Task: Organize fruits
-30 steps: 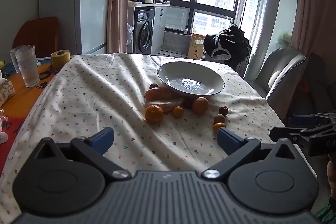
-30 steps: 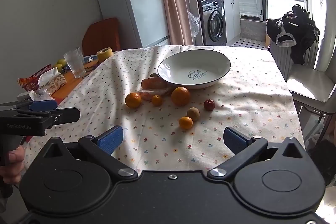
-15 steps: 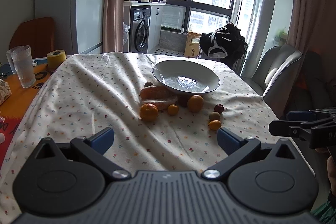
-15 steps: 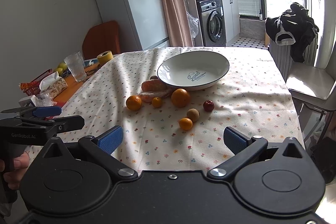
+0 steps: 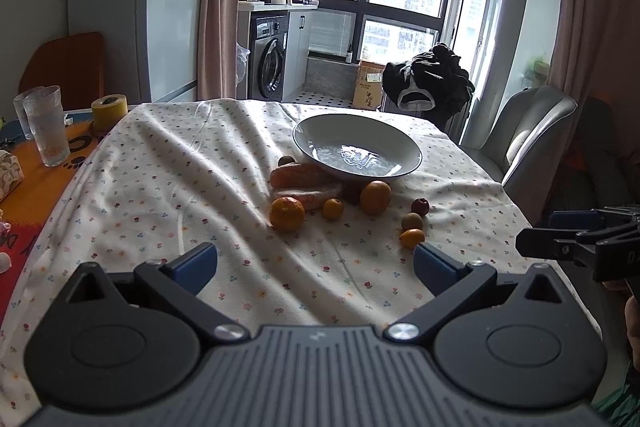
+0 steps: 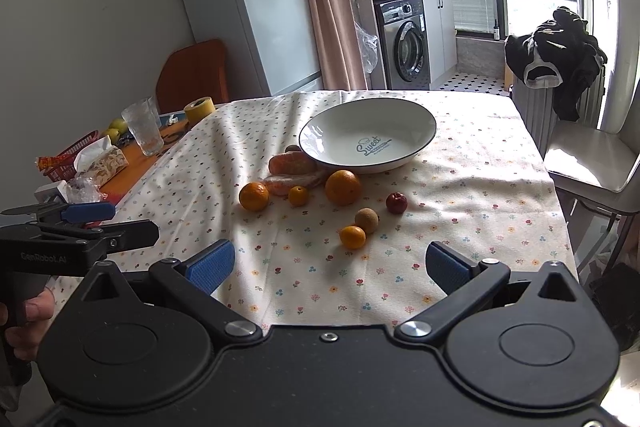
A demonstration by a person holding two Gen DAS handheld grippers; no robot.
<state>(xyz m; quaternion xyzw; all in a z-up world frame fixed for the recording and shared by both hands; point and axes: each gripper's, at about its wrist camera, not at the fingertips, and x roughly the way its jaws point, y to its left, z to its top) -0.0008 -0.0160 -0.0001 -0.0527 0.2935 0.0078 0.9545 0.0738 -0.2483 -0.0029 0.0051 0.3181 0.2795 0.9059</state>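
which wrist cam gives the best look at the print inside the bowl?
Right wrist. It looks down into the bowl steeply enough that the blue print reads "Sweet". In the left wrist view the bowl is seen from a shallower angle, and glare washes over the print, leaving it illegible.

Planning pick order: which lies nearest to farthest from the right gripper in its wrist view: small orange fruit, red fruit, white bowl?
1. Small orange fruit, just ahead of the right gripper.
2. Red fruit, farther back, slightly right.
3. White bowl, farthest back.
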